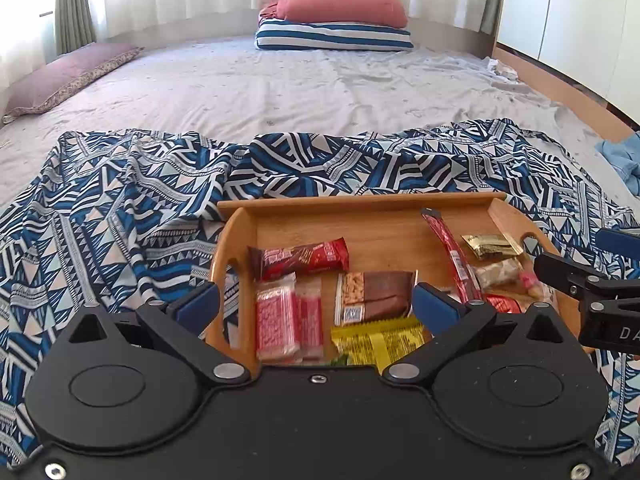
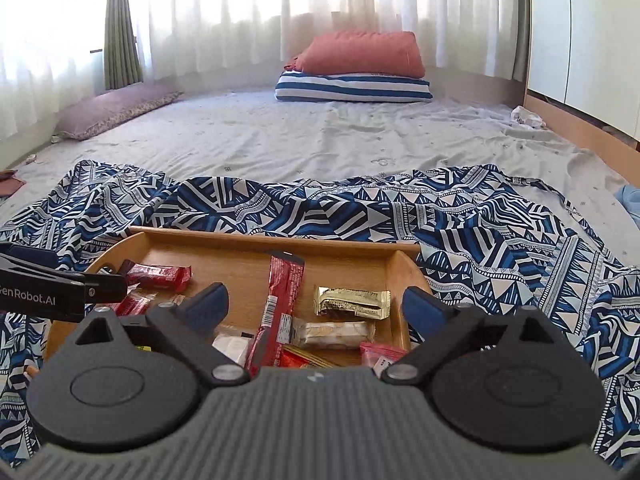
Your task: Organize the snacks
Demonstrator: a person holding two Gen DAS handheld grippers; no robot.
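Observation:
A wooden tray (image 1: 360, 204) (image 2: 240, 240) sits on a blue patterned cloth and holds several wrapped snacks. In the left wrist view I see a dark red bar (image 1: 300, 258), pink packets (image 1: 280, 320), a brown peanut bar (image 1: 376, 294), a yellow packet (image 1: 380, 340), a long red stick (image 1: 452, 256) and a gold packet (image 1: 492, 244). My left gripper (image 1: 316, 304) is open and empty over the tray's left half. My right gripper (image 2: 316, 304) is open and empty over the right half, above the long red stick (image 2: 280, 304), the gold packet (image 2: 352, 300) and a pale packet (image 2: 332, 332).
The blue patterned cloth (image 1: 120, 208) (image 2: 500, 240) covers the near bed. A grey sheet (image 1: 280, 92) stretches beyond. A red pillow on a striped one (image 1: 336, 20) lies at the far end. A purple pillow (image 1: 68, 76) lies far left. A wooden bed edge (image 1: 560, 88) runs along the right.

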